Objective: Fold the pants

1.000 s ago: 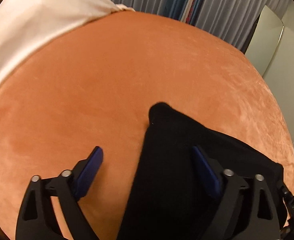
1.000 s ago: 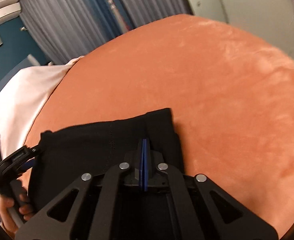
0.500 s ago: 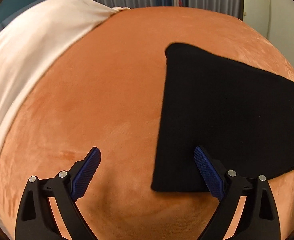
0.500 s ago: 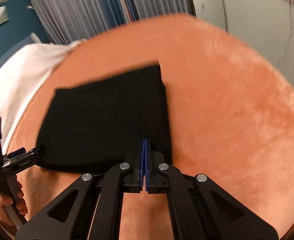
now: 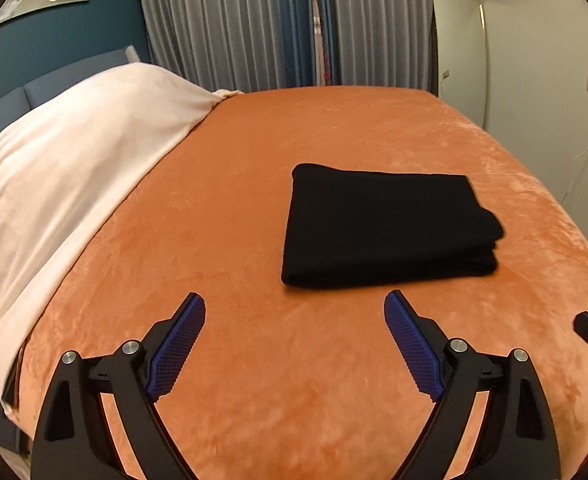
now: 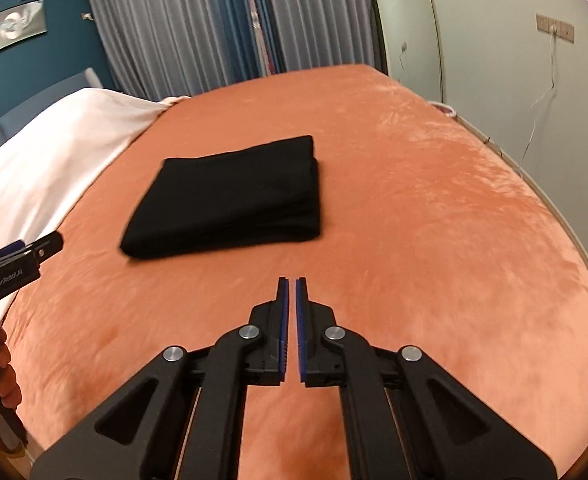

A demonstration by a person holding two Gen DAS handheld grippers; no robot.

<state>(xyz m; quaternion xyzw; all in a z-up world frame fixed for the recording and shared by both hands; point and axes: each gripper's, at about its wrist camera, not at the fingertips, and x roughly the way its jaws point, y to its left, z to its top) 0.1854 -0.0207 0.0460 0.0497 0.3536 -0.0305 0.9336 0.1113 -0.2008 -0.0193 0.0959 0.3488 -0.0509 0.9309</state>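
Pants (image 5: pixel 386 228) lie folded into a compact black rectangle on the orange bed (image 5: pixel 234 208), long axis running across both views, ahead of both tools and touching neither. Left tool (image 5: pixel 294 312), spread wide, looks nearer; right tool (image 6: pixel 291 284) is nearly closed, empty.

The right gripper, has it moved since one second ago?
Yes. The right gripper has pulled back off the black pants, toward the near edge of the orange bedcover; its jaws stand almost closed, holding nothing.
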